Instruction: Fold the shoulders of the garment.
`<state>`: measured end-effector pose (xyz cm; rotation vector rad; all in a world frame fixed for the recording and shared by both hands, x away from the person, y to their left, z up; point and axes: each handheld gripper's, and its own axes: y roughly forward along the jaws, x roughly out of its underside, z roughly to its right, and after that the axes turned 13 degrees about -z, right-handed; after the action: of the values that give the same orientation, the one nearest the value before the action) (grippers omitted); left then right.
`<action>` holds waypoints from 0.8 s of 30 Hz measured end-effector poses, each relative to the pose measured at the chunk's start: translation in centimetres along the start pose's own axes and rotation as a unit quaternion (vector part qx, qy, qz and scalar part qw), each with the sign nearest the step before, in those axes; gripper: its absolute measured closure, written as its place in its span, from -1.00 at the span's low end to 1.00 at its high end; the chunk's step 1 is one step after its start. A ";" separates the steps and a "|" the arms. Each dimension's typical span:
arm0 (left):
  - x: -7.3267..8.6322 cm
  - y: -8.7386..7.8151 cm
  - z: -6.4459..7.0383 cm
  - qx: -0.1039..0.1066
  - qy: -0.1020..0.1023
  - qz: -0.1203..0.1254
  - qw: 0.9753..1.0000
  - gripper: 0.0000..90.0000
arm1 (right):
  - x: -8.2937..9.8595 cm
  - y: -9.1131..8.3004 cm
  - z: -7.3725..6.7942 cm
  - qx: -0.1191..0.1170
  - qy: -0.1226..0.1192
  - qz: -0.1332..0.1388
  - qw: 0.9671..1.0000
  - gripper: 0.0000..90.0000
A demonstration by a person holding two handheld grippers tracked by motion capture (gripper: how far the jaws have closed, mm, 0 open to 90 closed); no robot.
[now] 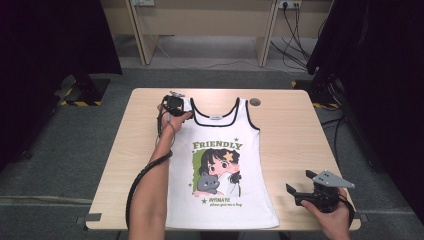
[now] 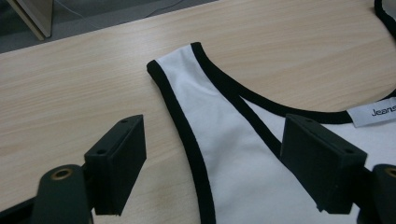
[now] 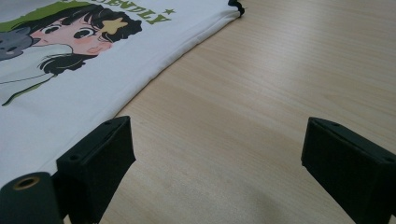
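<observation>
A white tank top (image 1: pixel 220 165) with black trim and a green "FRIENDLY" cartoon print lies flat on the wooden table (image 1: pixel 290 135), neck toward the far edge. My left gripper (image 1: pixel 174 105) hovers at the top's left shoulder strap (image 2: pixel 196 98), jaws open and straddling the strap without touching it. My right gripper (image 1: pixel 306 186) is open over bare wood near the table's front right, just right of the top's side hem (image 3: pixel 154 70). The right gripper view shows the printed face (image 3: pixel 79 32) to the left of its jaws.
A small round grey cable cap (image 1: pixel 255 102) sits in the tabletop beyond the top's right strap. Bare wood lies on both sides of the garment. Black curtains, floor cables and desk legs stand beyond the table.
</observation>
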<state>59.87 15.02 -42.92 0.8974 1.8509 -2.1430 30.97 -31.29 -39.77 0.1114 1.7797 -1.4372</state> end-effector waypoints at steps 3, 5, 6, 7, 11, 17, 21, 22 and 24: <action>-0.3 0.3 0.3 -0.004 0.000 -0.004 1.000 -0.43 | 0.0 0.1 -0.1 -0.001 -0.003 -0.001 1.000 -0.78; -0.5 0.6 0.3 -0.008 0.004 -0.011 1.000 -0.41 | 0.0 0.1 -0.1 -0.001 -0.004 -0.002 1.000 -0.78; -0.5 0.7 0.4 -0.008 0.004 -0.014 1.000 -0.38 | 0.0 0.1 -0.1 -0.001 -0.004 -0.001 1.000 -0.77; -0.5 0.9 0.3 -0.011 0.005 -0.018 1.000 -0.33 | 0.0 0.1 -0.1 -0.002 -0.004 -0.002 1.000 -0.77; -0.5 1.1 0.3 -0.011 0.006 -0.021 1.000 -0.27 | 0.0 0.1 -0.1 -0.002 -0.003 -0.001 1.000 -0.77; -0.4 1.6 0.5 -0.005 0.017 -0.023 1.000 -0.10 | 0.0 0.2 -0.1 -0.003 -0.007 -0.001 1.000 -0.76; -0.2 1.9 0.5 -0.007 0.019 -0.024 0.999 -0.06 | 0.0 0.1 -0.1 -0.003 -0.006 0.000 1.000 -0.76; -0.2 2.0 0.5 -0.007 0.020 -0.025 0.999 -0.05 | 0.0 0.1 -0.2 -0.001 -0.006 0.003 1.000 -0.75; -0.2 2.2 0.5 -0.003 0.020 -0.023 1.000 -0.04 | 0.0 0.0 -0.2 0.000 -0.007 0.005 1.000 -0.75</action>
<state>60.92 14.04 -44.65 0.9116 1.9147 -2.1592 30.87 -31.14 -39.81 0.1102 1.7656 -1.4287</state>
